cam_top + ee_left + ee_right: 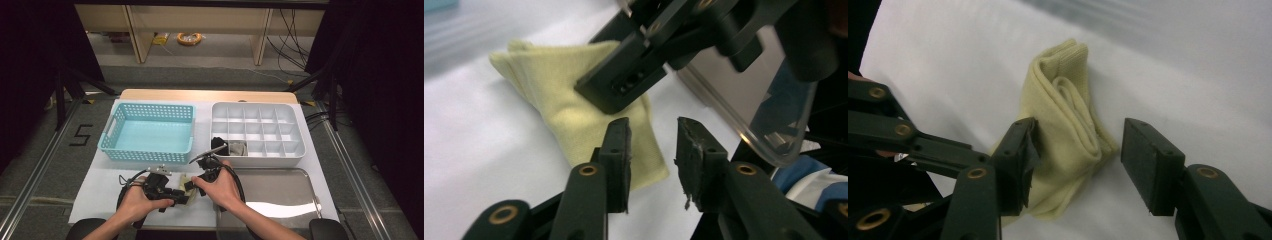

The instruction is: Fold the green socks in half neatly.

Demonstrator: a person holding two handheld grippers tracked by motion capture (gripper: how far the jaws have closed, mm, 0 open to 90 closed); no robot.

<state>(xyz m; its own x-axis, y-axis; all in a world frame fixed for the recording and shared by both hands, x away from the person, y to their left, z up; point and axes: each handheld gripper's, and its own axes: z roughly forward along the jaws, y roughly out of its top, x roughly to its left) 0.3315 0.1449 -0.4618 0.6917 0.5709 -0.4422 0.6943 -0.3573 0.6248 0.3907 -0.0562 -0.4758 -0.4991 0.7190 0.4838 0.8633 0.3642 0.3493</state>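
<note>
A: Right gripper view has your right gripper (1075, 160) spread wide, jaws either side of the folded yellow sock (1063, 145) with nothing clamped. That sock lies on the white sheet (948, 60) at the near edge of the table, between your hands.

B: And my left gripper (651, 150)?

A: About half open, holding nothing; the sock sits just past its left jaw. Your risk, as I judge it: the fold looks loose, so if you close on one layer only, it could spring open as you lift. Your two grippers are also crowded together, and one could knock the other.

B: Where might it go?

A: Far left, the teal basket (116, 131) looks empty. Far right, the white divided tray (295, 145) holds a dark bundle and a grey one in its near-left compartments. The metal tray (300, 187) at near right is bare.
</note>
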